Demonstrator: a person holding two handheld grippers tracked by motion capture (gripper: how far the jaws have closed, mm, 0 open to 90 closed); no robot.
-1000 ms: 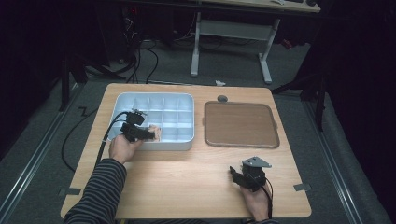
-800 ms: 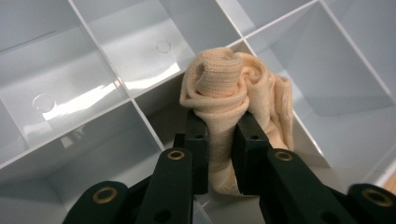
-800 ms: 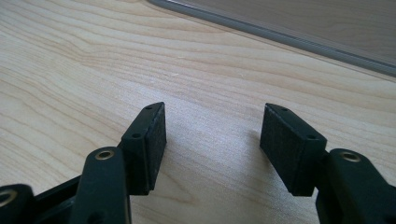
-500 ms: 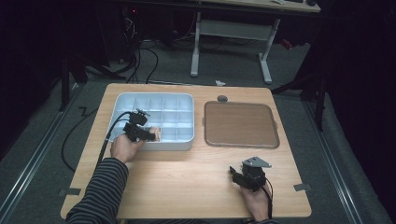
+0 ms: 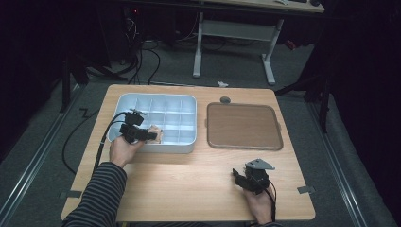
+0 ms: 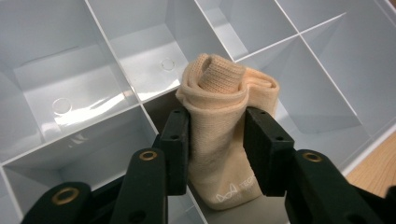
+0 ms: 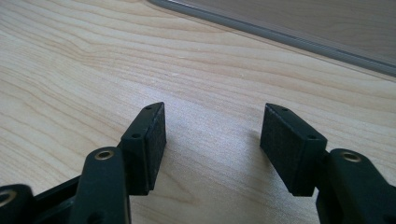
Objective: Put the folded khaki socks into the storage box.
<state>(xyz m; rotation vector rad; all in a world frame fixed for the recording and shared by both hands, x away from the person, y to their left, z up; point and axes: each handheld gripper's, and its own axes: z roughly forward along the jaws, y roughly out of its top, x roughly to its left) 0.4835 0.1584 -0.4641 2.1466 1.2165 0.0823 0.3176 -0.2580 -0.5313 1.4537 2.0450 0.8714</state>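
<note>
Sock (image 6: 219, 140), peach-coloured and rolled into a bundle, was what we had clamped between the two black jaws of our left gripper (image 6: 217, 149); the jaws pressed its sides and the rolled end stood up above them. In the left gripper view it hung over the dividers of a white compartment tray (image 6: 116, 56), above the crossing of two partition walls near the tray's near edge, and we could not tell whether its lower end touched the bottom of a compartment. A small printed logo showed near the lower end of the sock. From the high view, our left gripper (image 5: 142, 134) sat over the front row of the tray (image 5: 189, 101), toward its left part, with the sock (image 5: 156, 133) showing as a pale patch at its tip and our left hand (image 5: 124, 150) in a striped sleeve (image 5: 97, 189) behind it. To the right of the tray, just beside it, lay a brown flat tray (image 5: 244, 126) with a grey rim. Our right gripper (image 5: 248, 178) rested low over the wooden table (image 5: 189, 184) near its front right, well apart from both trays. In the right gripper view its jaws stood wide apart over bare wood (image 7: 140, 56), with nothing between them (image 7: 212, 144).
</note>
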